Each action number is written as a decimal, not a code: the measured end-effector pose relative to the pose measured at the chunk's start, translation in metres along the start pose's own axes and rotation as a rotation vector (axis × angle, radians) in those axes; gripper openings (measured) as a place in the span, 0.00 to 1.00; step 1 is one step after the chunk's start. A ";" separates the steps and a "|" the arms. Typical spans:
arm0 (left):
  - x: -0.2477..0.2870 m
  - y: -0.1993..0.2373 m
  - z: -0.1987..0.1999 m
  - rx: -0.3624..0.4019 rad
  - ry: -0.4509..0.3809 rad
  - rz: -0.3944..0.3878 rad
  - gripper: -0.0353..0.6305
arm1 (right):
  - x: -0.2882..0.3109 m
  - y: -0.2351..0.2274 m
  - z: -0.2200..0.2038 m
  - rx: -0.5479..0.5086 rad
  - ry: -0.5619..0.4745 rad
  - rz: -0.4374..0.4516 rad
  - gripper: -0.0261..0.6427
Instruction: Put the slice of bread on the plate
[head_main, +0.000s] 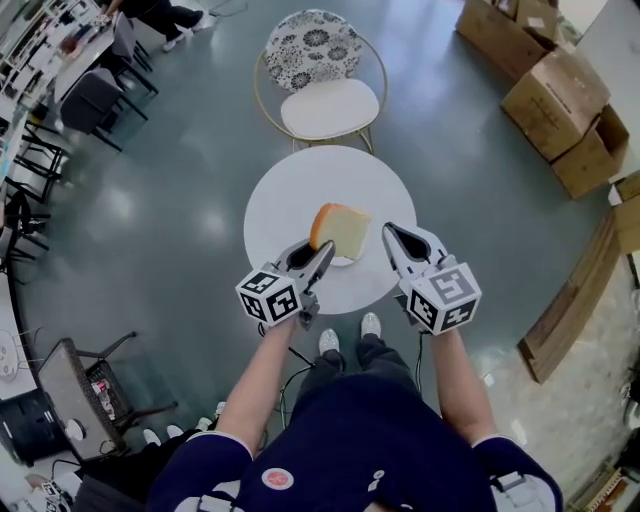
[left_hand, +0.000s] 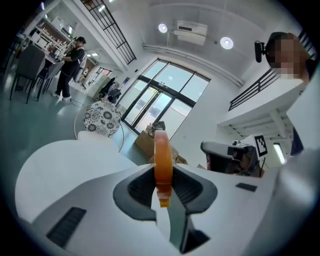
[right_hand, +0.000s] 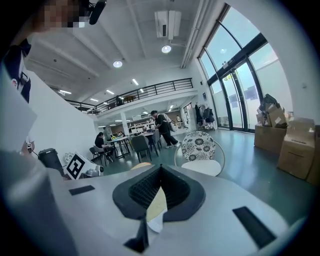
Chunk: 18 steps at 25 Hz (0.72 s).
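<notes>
Bread, one thick slice (head_main: 340, 231) with a brown crust and pale crumb, sits between the jaws of the left hand-held gripper (head_main: 322, 250) over the near half of the round white bench (head_main: 300, 190). In the left gripper view the slice (left_hand: 163, 155) stands edge-on and upright, and the two dark pads (left_hand: 187, 187) of the left hand-held gripper (left_hand: 163, 172) press on its flat sides, so the jaws are part-way apart and clamped on the bread. Just under the slice's lower edge in the head view a pale curved rim shows, which looks to be the plate (head_main: 348, 262); white on white, it is hard to make out, and whether the bread touches it cannot be told.

The right hand-held gripper (head_main: 390, 232) points at the bench just beside the bread's right edge, apart from it. In the right gripper view its jaws (right_hand: 159, 172) meet at the tips and grip nothing; the pale crumb shows only through the slit nearer the body.

Beyond the bench stands a chair (head_main: 320, 90) with a patterned round back and white seat. Cardboard boxes (head_main: 560, 100) lie on the green floor at the upper right. People sit and stand at dark tables far back in the room
</notes>
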<state>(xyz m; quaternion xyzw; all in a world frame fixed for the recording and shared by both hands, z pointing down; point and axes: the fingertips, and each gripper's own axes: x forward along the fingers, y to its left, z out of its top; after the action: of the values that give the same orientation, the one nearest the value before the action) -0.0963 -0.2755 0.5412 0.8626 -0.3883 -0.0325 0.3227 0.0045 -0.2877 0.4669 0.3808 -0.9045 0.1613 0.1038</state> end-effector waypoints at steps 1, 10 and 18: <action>0.004 0.006 -0.006 -0.019 0.010 0.001 0.20 | 0.001 -0.001 -0.004 0.005 0.009 -0.001 0.05; 0.034 0.043 -0.056 -0.121 0.092 0.016 0.20 | 0.008 -0.014 -0.035 0.023 0.067 -0.018 0.05; 0.045 0.066 -0.083 -0.175 0.122 0.051 0.20 | 0.013 -0.017 -0.048 0.056 0.089 -0.017 0.05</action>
<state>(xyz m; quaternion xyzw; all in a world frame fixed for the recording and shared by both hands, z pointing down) -0.0821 -0.2945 0.6538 0.8212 -0.3855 -0.0054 0.4206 0.0104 -0.2895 0.5190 0.3839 -0.8908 0.2026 0.1344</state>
